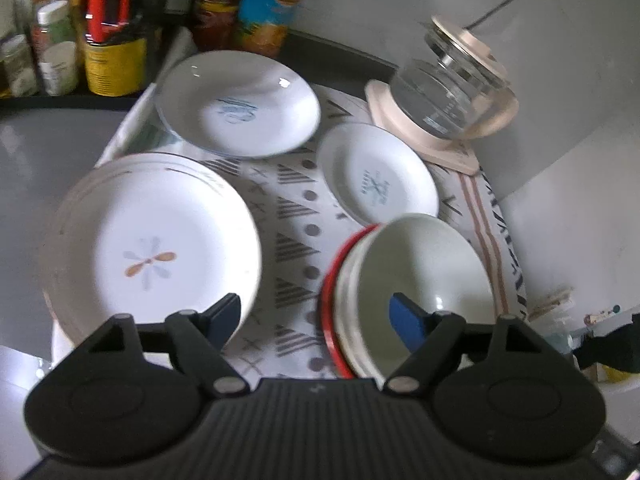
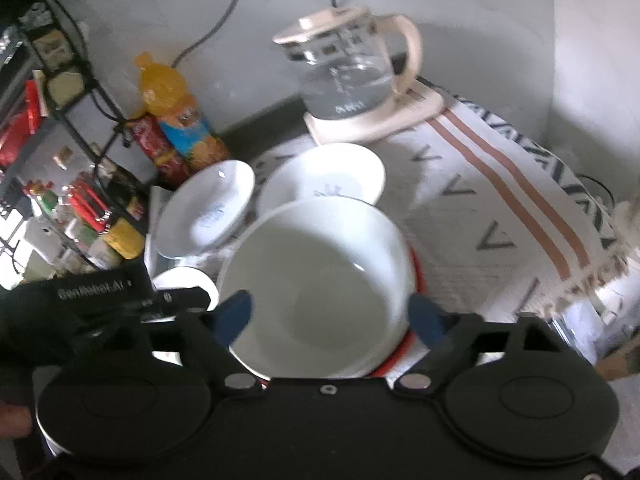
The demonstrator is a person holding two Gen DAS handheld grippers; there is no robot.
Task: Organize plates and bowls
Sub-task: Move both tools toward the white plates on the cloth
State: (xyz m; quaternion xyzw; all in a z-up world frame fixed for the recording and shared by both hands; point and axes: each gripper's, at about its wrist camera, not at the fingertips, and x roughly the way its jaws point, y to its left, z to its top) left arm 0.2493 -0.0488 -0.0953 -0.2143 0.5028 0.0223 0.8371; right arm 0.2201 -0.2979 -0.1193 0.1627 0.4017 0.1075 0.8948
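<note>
Both jaws are standing open: the left hand-held gripper (image 1: 314, 320) is hovering between the plate stack (image 1: 152, 248) and the stacked bowls (image 1: 412, 288); the right hand-held gripper (image 2: 332, 316) is straddling the top bowl (image 2: 320, 280).

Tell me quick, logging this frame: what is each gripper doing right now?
Left gripper: open, holding nothing, above the patterned cloth.
Right gripper: open, its fingers either side of the white ceramic bowl, not clamped.

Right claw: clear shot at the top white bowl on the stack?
Probably yes. The right claw is open, straddling the top white bowl; nothing sits between its fingers and the rim.
</note>
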